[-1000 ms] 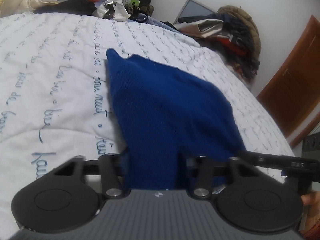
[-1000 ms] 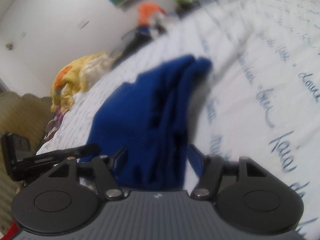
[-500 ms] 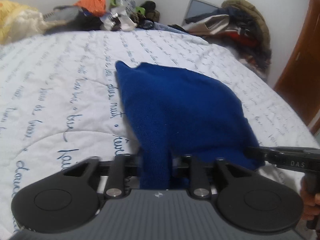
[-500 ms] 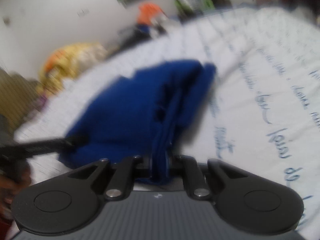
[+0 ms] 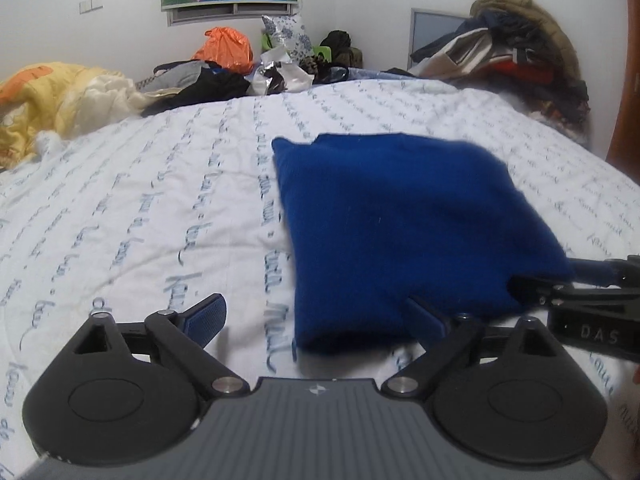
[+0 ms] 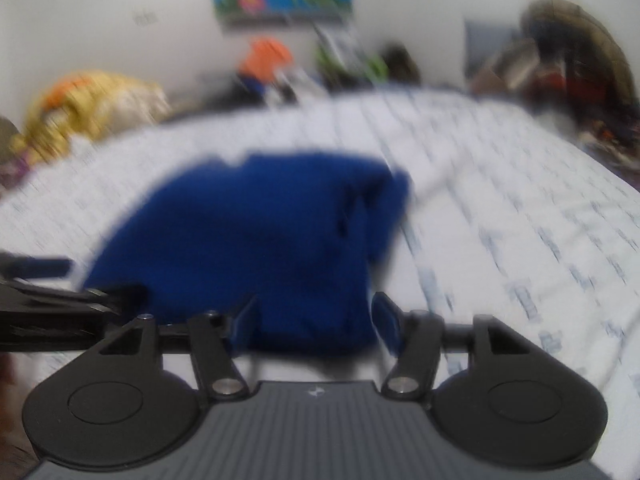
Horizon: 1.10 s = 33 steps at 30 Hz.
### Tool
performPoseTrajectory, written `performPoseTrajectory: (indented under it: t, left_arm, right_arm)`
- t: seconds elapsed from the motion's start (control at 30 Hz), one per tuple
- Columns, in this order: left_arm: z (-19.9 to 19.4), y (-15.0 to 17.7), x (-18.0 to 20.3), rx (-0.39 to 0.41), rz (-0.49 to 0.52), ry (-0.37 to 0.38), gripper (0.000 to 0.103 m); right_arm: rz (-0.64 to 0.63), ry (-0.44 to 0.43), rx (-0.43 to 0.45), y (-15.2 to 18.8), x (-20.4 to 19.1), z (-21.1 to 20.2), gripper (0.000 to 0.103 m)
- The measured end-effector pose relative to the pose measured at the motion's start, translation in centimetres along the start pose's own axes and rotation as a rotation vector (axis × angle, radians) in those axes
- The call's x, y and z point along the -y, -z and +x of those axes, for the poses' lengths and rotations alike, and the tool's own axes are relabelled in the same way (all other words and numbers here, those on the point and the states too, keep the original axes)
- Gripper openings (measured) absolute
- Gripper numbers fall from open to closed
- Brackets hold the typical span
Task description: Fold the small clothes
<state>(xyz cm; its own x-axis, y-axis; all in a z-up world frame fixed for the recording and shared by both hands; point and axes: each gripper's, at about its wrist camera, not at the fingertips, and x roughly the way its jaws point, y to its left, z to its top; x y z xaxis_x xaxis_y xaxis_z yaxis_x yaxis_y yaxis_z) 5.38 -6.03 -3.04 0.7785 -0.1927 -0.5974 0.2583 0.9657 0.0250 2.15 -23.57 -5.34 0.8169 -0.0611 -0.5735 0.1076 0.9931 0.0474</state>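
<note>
Both grippers stand at the near edge of a single blue garment [image 5: 400, 236], which lies folded into a compact bundle on the white quilted bedspread [image 5: 140, 208] printed with script. The left gripper [image 5: 316, 312] has its fingers spread wide; the left finger sits over bare bedspread, the right finger touches or overlaps the garment's near edge, and nothing is held between them. The garment lies ahead of this gripper and to its right, so the bundle's left edge runs away from the gripper roughly along its line of sight. The right gripper [image 6: 314, 316], seen through heavy motion blur, is also parted, less widely, with the near right corner of the garment [image 6: 248, 240] sitting between the two fingers; whether the pads touch cloth cannot be told from the blur. From this side the bundle extends ahead and to the left, its thicker layered edge toward the right. In the left wrist view the right gripper's tip appears at the garment's near right corner. Judgement: the bundle is roughly as wide as deep, bracketed by the two tools along its near edge, with the right gripper the better centred on cloth. Any further fold would likely carry that near edge away from the operator.
</note>
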Motion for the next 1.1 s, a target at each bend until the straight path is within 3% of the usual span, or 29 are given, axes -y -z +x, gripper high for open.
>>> performPoseTrajectory:
  t: [0.13,0.27,0.53,1.1]
  left_arm:
    - [-0.9,0.5,-0.2,0.011,-0.017,-0.022,0.099]
    - [-1.4,1.0,0.0,0.0,-0.028,-0.026,0.101]
    - [-1.6,2.0,-0.3,-0.066,-0.055,-0.053,0.102]
    - [-2.0,2.5,-0.7,-0.077,-0.094,-0.088,0.103]
  right_arm:
    - [0.042,0.014,0.026,0.4,0.7,-1.4,0.068]
    - [0.023,0.042,0.008,1.2,0.3,-1.4,0.079]
    - [0.063,0.067,-0.014,2.0,0.0,-2.2,0.084]
    - [0.0,0.095,-0.028,2.6,-1.6,-2.0,0.091]
